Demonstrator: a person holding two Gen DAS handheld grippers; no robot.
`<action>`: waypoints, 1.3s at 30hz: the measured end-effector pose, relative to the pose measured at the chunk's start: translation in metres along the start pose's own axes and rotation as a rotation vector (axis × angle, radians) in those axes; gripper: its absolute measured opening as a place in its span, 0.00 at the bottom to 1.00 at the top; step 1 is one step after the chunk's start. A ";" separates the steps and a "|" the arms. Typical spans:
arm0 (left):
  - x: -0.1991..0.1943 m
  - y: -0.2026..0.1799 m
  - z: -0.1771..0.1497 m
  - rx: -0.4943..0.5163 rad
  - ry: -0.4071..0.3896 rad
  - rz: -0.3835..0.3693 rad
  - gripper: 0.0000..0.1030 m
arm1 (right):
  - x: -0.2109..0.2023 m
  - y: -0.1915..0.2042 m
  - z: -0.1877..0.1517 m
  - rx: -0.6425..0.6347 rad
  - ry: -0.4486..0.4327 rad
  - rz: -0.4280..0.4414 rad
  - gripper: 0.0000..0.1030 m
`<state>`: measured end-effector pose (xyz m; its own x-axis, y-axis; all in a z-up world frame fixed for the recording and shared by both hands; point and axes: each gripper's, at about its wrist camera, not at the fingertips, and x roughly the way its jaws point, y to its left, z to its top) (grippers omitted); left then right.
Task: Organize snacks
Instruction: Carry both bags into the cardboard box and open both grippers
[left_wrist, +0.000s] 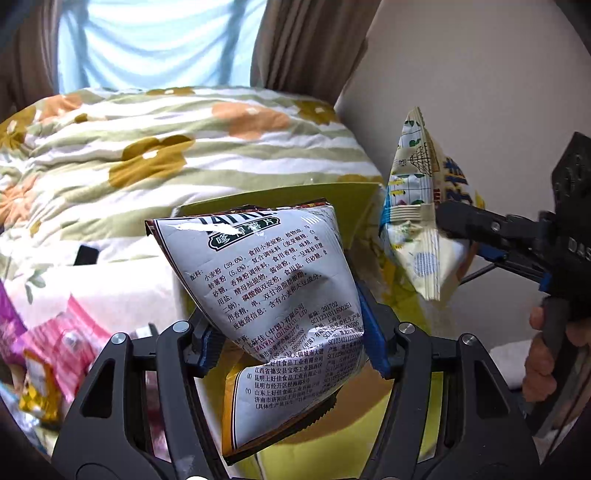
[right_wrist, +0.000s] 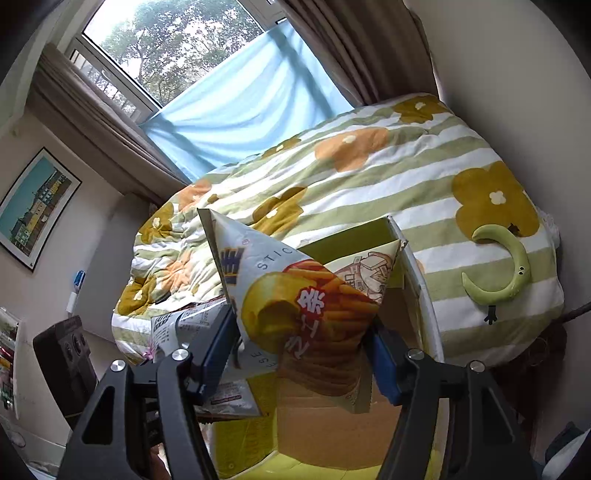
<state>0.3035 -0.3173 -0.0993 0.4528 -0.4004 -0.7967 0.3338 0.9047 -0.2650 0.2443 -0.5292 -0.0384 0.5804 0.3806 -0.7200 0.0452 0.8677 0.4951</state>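
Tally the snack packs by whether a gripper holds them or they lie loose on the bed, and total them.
Held in a gripper: 2, the silver chip bag in the left gripper, the fries stick bag in the right gripper.
Loose at the lower left: 2, pink pack, yellow pack.
Total: 4

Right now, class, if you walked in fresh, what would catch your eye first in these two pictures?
First, the crinkled silver snack bag with black Chinese print, clamped in the left gripper above the open yellow-green cardboard box. Beside it, the right gripper holds a cream snack bag picturing orange fries over the same box. Behind lies the green-striped flowered quilt.
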 end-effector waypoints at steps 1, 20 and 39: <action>0.008 0.001 0.003 0.004 0.011 0.010 0.59 | 0.003 -0.002 0.000 0.003 0.002 -0.006 0.60; 0.005 0.024 -0.005 0.013 0.065 0.115 0.99 | 0.053 -0.001 0.005 -0.072 0.088 -0.180 0.61; -0.009 0.031 -0.008 -0.013 0.047 0.168 0.99 | 0.075 -0.007 0.005 -0.142 0.130 -0.311 0.97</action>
<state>0.3029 -0.2842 -0.1044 0.4623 -0.2362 -0.8547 0.2459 0.9602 -0.1323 0.2913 -0.5081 -0.0934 0.4481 0.1207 -0.8858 0.0851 0.9806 0.1767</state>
